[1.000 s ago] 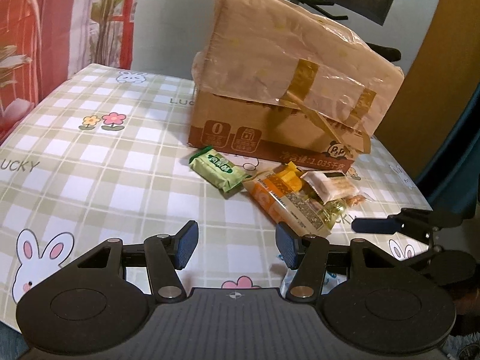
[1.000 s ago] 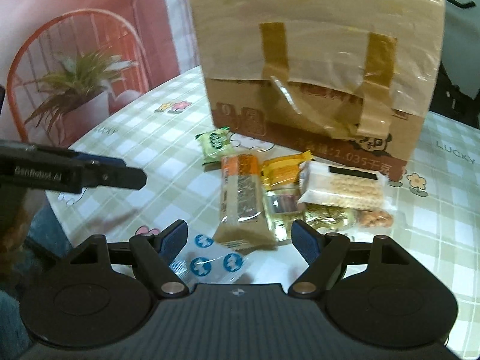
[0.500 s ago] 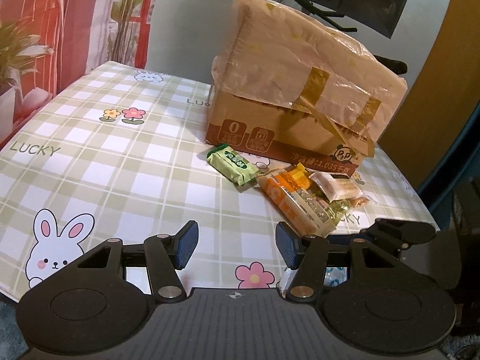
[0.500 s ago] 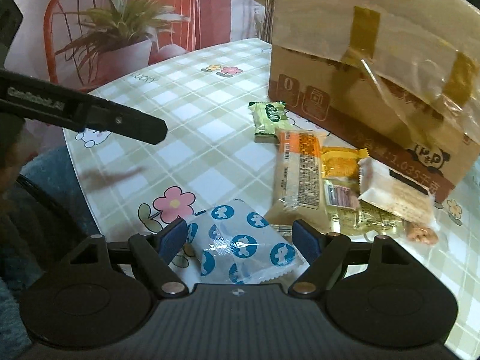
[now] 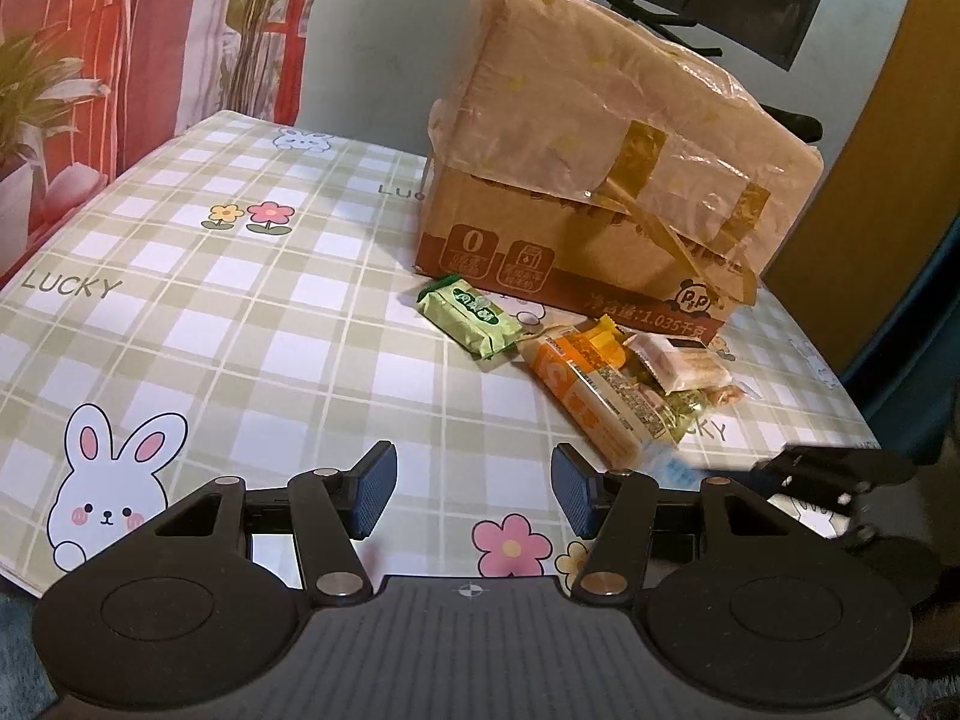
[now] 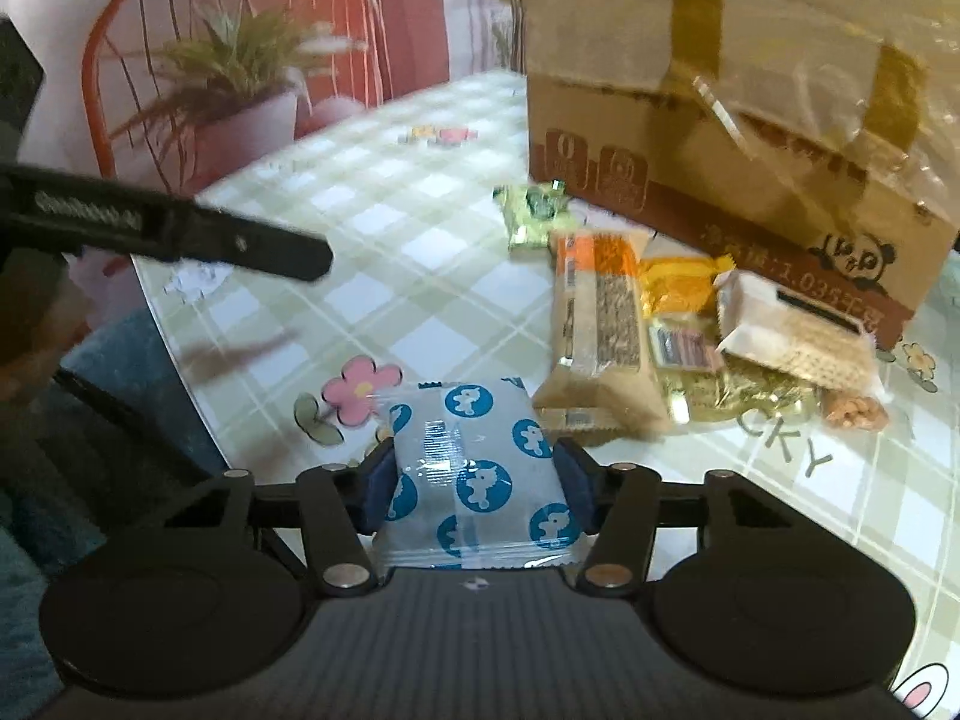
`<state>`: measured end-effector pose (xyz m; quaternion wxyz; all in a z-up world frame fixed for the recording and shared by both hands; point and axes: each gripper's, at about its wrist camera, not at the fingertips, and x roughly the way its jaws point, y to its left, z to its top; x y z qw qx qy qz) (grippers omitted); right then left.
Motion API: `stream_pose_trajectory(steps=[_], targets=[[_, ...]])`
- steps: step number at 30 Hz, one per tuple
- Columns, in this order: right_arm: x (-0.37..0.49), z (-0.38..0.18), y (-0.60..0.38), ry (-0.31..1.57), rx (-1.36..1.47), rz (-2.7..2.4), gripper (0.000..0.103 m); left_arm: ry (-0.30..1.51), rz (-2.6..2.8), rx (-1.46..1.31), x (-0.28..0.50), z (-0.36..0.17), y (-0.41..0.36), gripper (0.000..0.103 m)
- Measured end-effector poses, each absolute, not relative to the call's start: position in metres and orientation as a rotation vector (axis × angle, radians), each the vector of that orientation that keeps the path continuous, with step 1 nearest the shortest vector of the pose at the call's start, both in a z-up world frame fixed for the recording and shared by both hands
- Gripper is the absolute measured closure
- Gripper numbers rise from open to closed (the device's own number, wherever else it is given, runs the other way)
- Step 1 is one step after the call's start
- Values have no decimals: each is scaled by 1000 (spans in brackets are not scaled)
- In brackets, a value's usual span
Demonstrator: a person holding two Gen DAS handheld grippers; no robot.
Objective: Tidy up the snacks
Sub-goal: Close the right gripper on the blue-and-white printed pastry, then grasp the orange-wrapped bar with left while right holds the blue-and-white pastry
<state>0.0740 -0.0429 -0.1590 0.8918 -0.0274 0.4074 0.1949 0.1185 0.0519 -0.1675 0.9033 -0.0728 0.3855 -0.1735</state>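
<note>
A pale packet with blue dots (image 6: 474, 468) lies at the table's near edge between the fingers of my right gripper (image 6: 474, 483), whose pads touch both its sides. Beyond it lies a pile of snacks: a long orange packet (image 6: 600, 330), a yellow packet (image 6: 678, 285), a white cracker packet (image 6: 792, 333) and a green packet (image 6: 534, 216). My left gripper (image 5: 471, 489) is open and empty above the table's near edge; the green packet (image 5: 471, 315) and the orange packet (image 5: 594, 399) lie ahead of it to the right.
A taped cardboard box (image 5: 606, 180) under plastic film stands behind the snacks. The table has a checked cloth (image 5: 210, 312) with rabbits and flowers. A red chair and a potted plant (image 6: 240, 78) stand beyond the table's left side. My left gripper's finger (image 6: 180, 228) crosses the right wrist view.
My right gripper has moved forward and its fingers have closed in around the blue-dotted packet. My left gripper has drawn back and left a little, still open.
</note>
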Motion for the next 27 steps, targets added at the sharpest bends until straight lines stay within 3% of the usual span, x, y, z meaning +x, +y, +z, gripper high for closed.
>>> stream_pose_trajectory(steps=[14, 27], targets=[[71, -133, -99, 593, 50, 191, 50, 740, -333, -117, 147, -143, 32, 44], [73, -171, -142, 549, 29, 57, 50, 816, -381, -139, 181, -159, -41, 43]])
